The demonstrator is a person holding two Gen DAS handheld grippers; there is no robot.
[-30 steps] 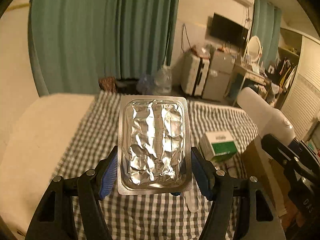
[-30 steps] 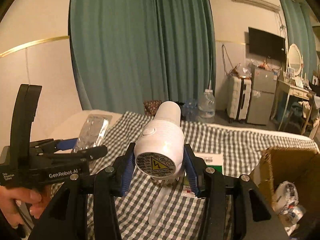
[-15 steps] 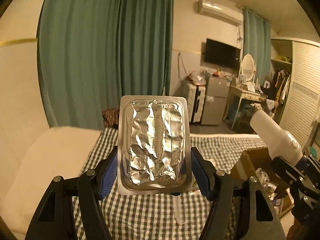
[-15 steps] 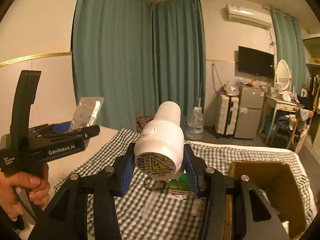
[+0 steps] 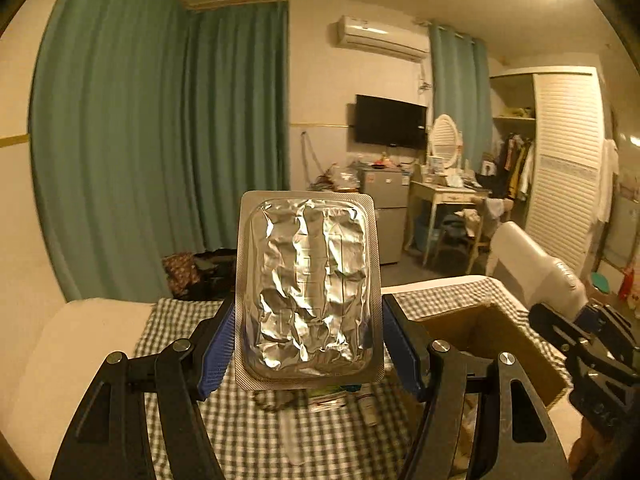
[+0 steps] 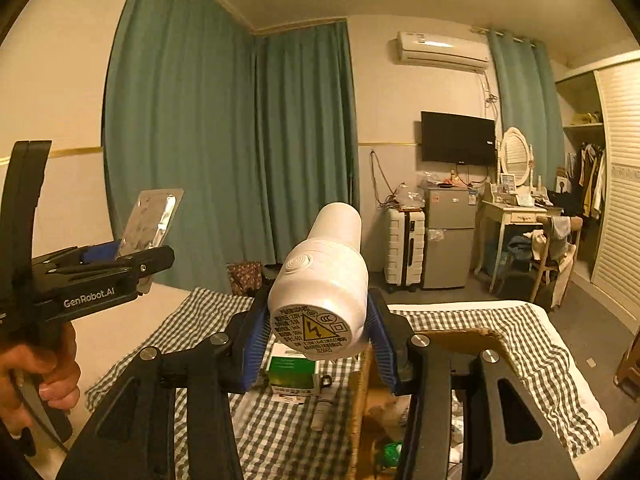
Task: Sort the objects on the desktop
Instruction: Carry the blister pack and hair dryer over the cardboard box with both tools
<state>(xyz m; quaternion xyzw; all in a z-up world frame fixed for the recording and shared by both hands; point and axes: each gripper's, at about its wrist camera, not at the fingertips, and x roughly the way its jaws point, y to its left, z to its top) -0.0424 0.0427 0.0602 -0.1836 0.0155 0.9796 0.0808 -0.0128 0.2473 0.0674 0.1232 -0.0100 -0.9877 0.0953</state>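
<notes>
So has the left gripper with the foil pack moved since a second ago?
Yes. In the right wrist view the left gripper and its foil blister pack now sit against the wall, well above the checked cloth they overlapped before: it rose.

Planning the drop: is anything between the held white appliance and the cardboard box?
Nothing visible does. The white appliance sits clamped in the right tongs, above the checked cloth. The cardboard box lies open just below and right.

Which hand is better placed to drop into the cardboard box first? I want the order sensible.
Right, probably. The right gripper, holding the white appliance, is nearer the cardboard box; the left gripper, with the foil blister pack, is farther off.
</notes>
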